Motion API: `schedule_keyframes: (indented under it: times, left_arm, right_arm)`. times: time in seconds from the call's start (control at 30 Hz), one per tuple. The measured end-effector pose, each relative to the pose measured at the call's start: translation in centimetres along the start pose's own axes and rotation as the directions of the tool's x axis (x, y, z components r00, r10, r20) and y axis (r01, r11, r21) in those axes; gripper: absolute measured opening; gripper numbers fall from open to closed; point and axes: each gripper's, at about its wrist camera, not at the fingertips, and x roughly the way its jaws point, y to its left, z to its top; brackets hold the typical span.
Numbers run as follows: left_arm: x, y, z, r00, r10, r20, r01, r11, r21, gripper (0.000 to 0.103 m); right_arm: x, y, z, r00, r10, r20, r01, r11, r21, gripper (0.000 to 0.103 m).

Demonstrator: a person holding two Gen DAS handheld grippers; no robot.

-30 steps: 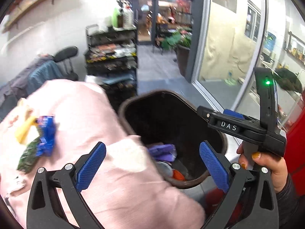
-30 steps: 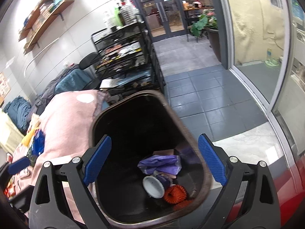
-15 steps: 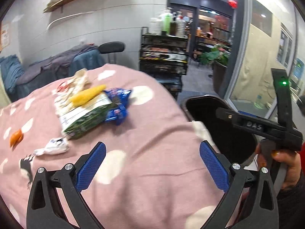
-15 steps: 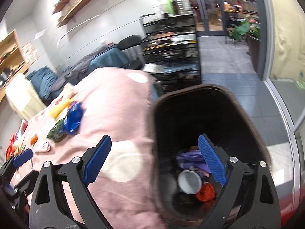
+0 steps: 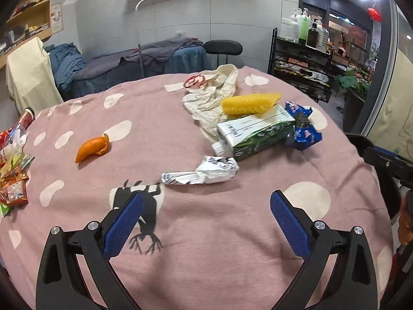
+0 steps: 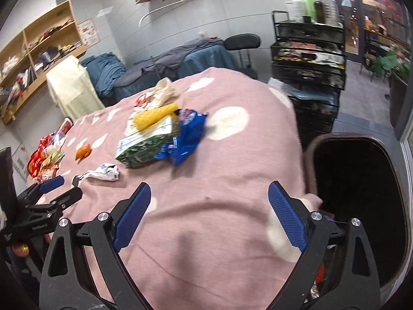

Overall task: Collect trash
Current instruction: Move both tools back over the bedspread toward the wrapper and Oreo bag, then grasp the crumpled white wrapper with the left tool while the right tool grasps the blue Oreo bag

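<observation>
Trash lies on a pink spotted blanket (image 5: 206, 245): a crumpled silver wrapper (image 5: 204, 174), a green and white carton (image 5: 255, 131), a blue wrapper (image 5: 302, 129), a yellow foam sleeve (image 5: 247, 103), a crumpled cream bag (image 5: 211, 95) and an orange peel (image 5: 91, 148). My left gripper (image 5: 206, 219) hangs open and empty just short of the silver wrapper. My right gripper (image 6: 210, 219) is open and empty over the blanket's edge, beside the dark bin (image 6: 361, 206) at its right. The same carton (image 6: 144, 142) and blue wrapper (image 6: 183, 134) lie farther ahead of it.
Snack packets (image 5: 11, 173) are heaped at the blanket's left edge. Behind stand a bed with blue and grey covers (image 5: 134, 62), a black chair (image 5: 223, 47) and a black shelf cart (image 5: 302, 59) with bottles. Glass walls and a tiled floor (image 6: 361, 103) are on the right.
Both grippers have swung left, away from the bin, and now face the blanket with its trash. Both have stayed open and empty.
</observation>
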Motion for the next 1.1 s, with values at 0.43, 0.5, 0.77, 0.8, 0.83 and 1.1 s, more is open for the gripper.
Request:
schedule_keyframes:
  times: [0.43, 0.5, 0.77, 0.8, 0.83, 1.1]
  left_arm:
    - [5.2, -2.0, 2.3, 0.995, 0.021, -0.099, 0.004, 0.971, 0.240, 0.098]
    - [6.0, -2.4, 2.5, 0.992, 0.015, -0.121, 0.017, 0.965, 0.261, 0.096]
    - [7.0, -2.1, 2.0, 0.984, -0.019, -0.178, 0.061, 0.970, 0.234, 0.039]
    - [6.7, -1.8, 2.0, 0.985, -0.031, -0.172, 0.068, 0.974, 0.216, 0.037]
    - [6.5, -1.5, 2.0, 0.985, -0.038, -0.166, 0.071, 0.977, 0.201, 0.036]
    - [2.2, 0.1, 1.8, 0.996, -0.076, -0.041, 0.078, 0.995, 0.058, 0.035]
  right_arm:
    - [6.3, 2.9, 3.6, 0.994, 0.015, -0.107, -0.020, 0.998, -0.052, 0.088]
    - [7.6, 3.2, 4.3, 0.991, 0.019, -0.136, -0.027, 0.998, -0.057, 0.082]
    - [10.7, 2.4, 4.8, 0.971, 0.062, -0.232, -0.067, 0.998, -0.014, 0.018]
    - [10.5, 2.3, 4.8, 0.972, 0.066, -0.224, -0.070, 0.998, -0.008, 0.017]
    - [10.2, 2.2, 4.8, 0.975, 0.067, -0.211, -0.069, 0.998, -0.003, 0.016]
    - [6.4, 1.8, 4.0, 0.993, 0.023, -0.114, -0.025, 1.000, -0.017, 0.015]
